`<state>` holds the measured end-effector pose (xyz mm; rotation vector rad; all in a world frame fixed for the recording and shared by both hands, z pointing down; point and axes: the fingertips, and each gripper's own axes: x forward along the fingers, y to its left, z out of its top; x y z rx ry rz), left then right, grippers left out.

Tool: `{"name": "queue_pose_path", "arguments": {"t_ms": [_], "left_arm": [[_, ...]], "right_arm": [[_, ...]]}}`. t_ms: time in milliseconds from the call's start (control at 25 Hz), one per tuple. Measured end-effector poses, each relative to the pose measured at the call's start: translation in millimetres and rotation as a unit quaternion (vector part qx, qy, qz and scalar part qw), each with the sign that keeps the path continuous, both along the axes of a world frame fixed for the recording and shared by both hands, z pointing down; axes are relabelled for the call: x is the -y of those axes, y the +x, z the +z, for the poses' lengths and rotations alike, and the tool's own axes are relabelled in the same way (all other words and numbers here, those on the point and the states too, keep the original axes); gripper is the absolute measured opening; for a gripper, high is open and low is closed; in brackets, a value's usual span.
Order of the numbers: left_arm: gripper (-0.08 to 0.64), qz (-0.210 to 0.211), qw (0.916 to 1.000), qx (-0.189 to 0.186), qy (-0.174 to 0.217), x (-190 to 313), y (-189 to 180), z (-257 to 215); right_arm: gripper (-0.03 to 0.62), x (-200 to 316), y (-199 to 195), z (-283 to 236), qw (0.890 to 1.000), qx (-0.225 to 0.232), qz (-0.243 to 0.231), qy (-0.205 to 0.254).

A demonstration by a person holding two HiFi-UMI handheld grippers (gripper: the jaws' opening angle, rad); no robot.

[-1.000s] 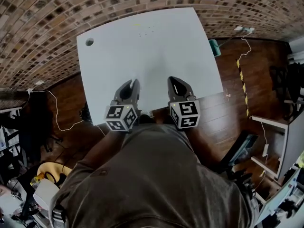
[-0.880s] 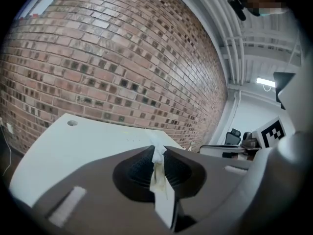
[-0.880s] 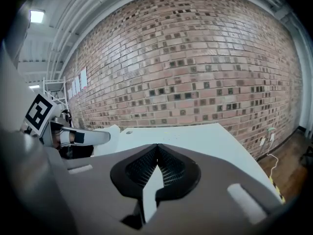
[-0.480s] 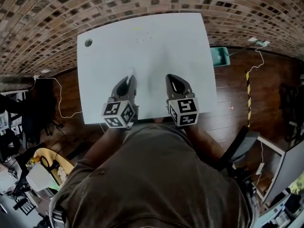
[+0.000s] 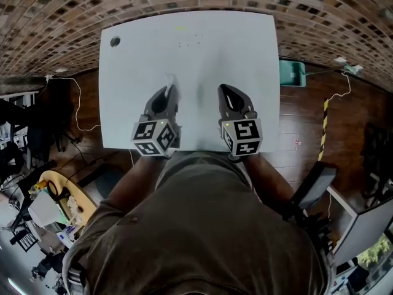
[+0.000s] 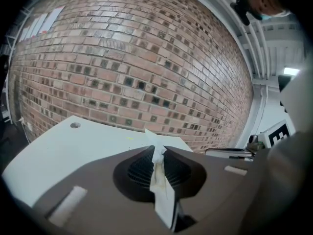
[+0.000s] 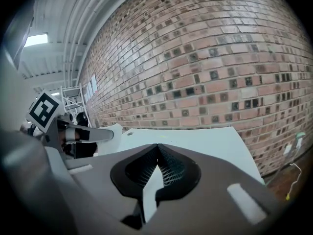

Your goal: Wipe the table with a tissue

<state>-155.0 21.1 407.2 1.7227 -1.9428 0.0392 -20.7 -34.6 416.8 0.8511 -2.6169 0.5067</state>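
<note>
Background: brick wall [image 5: 55, 17] beyond the white table [image 5: 184, 54].
Left gripper [image 5: 168, 92]: jaws pinched on the tissue [image 6: 157, 175], held above the table near its near edge.
Right gripper [image 5: 225, 92]: jaws together, nothing between them, alongside.

tissue [image 6: 160, 187]: white crumpled strip, pinched upright in the left gripper [image 5: 170, 90], tip poking out on the far side.
table [image 5: 239, 48]: pale, rectangular, with a round hole [image 5: 115, 42] at the far left corner.
</note>
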Motion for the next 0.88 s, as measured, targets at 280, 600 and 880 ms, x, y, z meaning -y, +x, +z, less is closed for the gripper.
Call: {"name": "queue_pose_path", "arguments": {"t_ms": [280,600,880], "left_arm": [[0.028,-0.012,0.9997,-0.013,-0.015,24.2,-33.9,15.3],[0.026,0.001,0.9995,0.004,-0.030,61.3,-65.7,46.9],[0.026,0.020,0.9981,0.004,-0.058,95.9,-78.9,87.5]], "right_arm": [[0.014,24.9,-22.1,5.7,1.000,-0.016,-0.004,-0.003],[0.014,67.4,-40.7,22.5,0.999,-0.038,0.005,0.005],[0.014,97.8,-54.6,40.8,0.998,-0.059,0.008,0.008]]}}
